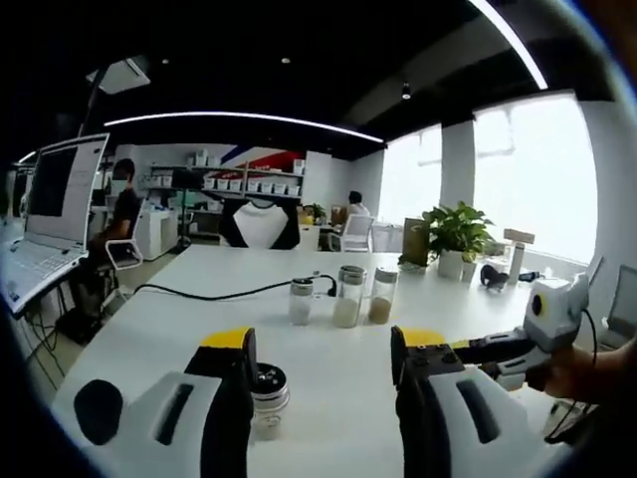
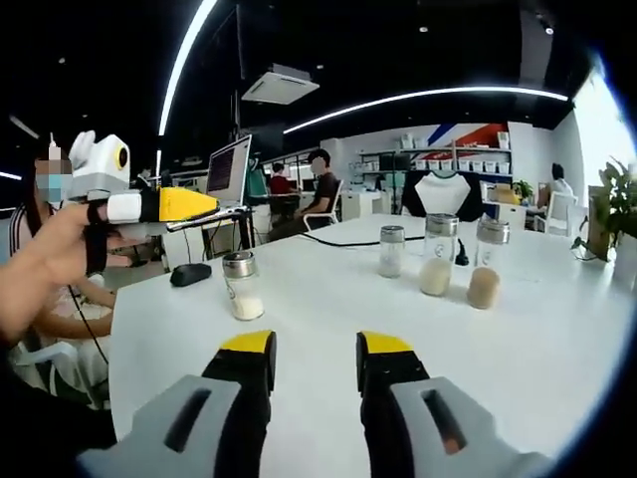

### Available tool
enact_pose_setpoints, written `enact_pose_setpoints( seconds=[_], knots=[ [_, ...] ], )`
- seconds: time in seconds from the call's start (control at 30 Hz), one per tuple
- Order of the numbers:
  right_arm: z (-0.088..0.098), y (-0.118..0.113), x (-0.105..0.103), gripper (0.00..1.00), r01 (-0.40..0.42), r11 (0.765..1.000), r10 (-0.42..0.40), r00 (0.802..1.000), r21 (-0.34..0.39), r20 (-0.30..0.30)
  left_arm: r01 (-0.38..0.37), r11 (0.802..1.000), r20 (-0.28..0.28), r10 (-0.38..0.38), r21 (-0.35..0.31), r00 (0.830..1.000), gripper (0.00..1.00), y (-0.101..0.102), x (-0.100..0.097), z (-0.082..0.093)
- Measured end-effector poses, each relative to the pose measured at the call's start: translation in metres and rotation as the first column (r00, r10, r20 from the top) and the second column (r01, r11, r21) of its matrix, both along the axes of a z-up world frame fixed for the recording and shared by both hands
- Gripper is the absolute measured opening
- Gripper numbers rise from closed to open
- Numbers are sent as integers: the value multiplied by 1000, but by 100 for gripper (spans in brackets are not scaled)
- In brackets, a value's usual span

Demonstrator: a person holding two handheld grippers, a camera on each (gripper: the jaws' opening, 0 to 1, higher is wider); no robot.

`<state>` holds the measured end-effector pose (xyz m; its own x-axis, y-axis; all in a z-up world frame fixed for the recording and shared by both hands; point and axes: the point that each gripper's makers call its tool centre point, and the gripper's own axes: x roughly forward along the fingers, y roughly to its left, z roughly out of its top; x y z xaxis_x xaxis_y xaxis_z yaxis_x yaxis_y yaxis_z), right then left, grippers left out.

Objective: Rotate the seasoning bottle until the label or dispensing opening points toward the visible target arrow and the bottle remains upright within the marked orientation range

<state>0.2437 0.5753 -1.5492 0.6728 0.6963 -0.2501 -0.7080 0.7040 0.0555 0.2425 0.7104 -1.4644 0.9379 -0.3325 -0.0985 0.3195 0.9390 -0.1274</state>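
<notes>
On a white table [image 2: 557,349], the left gripper [image 1: 320,383] and right gripper [image 2: 314,373], jaws apart and empty, approach the upright bottle [image 2: 241,284], likely needing a centred grasp before rotating.

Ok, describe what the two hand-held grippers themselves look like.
Each hand-held gripper has two black jaws capped with yellow tips, set on pale grey housings with dark slots: left hand-held gripper, right hand-held gripper. Seen side-on, the body is white with a yellow front section, and a black strap crosses the person's hand.
</notes>
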Motion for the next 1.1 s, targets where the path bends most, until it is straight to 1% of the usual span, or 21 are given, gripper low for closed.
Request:
enact_pose_setpoints(
  seconds=[0.07,0.17,0.3,0.4,0.47,0.53,0.6,0.63,0.7,0.73,0.77,0.8,0.83,0.87,0.97,1.0,1.03,1.1],
  knots=[
    [-3,1,5,30,12,1000,-12,1000,2,-4,4,1000,-2,-4,-9,1000,60,-2,-4,1],
    [-4,2,11,30,25,1000,-25,1000,-1,-3,-8,1000,10,8,-24,1000,62,-1,-10,6],
    [-4,5,28,30,39,999,-39,999,-7,10,-1,999,7,1,-40,1000,62,-3,-16,9],
    [-2,7,50,30,67,998,-67,997,-8,26,11,999,0,-11,-41,1000,61,-6,-16,7],
    [-1,9,60,30,77,997,-76,997,-8,31,8,999,-4,-9,-40,1000,61,-5,-16,6],
    [0,14,71,29,82,997,-81,996,-11,40,24,999,-24,-25,-41,999,60,-5,-14,1],
    [-1,18,83,29,89,996,-89,995,-17,46,21,999,-33,-22,-39,999,60,-2,-12,-1],
    [-2,21,91,29,95,995,-94,994,-23,49,20,999,-33,-21,-40,999,60,0,-11,-1],
    [-3,24,100,29,100,995,-98,994,-26,50,19,999,-35,-20,-48,999,60,1,-10,-1],
    [-2,27,111,29,107,994,-106,993,-24,50,19,999,-31,-20,-50,999,60,2,-10,1],
    [-1,29,117,29,111,994,-109,993,-24,48,21,999,-32,-23,-49,999,59,2,-9,2],
    [0,32,125,29,114,993,-113,992,-20,51,25,998,-34,-27,-49,999,59,2,-8,2],
    [1,33,129,29,116,993,-115,992,-18,55,25,998,-34,-27,-49,999,59,1,-8,2],
    [3,37,141,29,126,992,-125,990,-17,66,27,999,-35,-29,-46,999,59,1,-6,1],
    [2,40,156,29,138,990,-137,988,-20,68,34,998,-47,-36,-52,998,59,-1,-2,-3],
    [1,42,166,29,144,989,-143,988,-19,63,36,998,-49,-39,-53,998,59,-2,-1,-4],
    [0,43,171,29,148,989,-146,987,-21,62,45,998,-55,-48,-54,997,59,-5,0,-5],
    [1,45,181,29,157,987,-154,985,-26,71,51,997,-62,-54,-57,997,59,-6,1,-6]
  ],
)
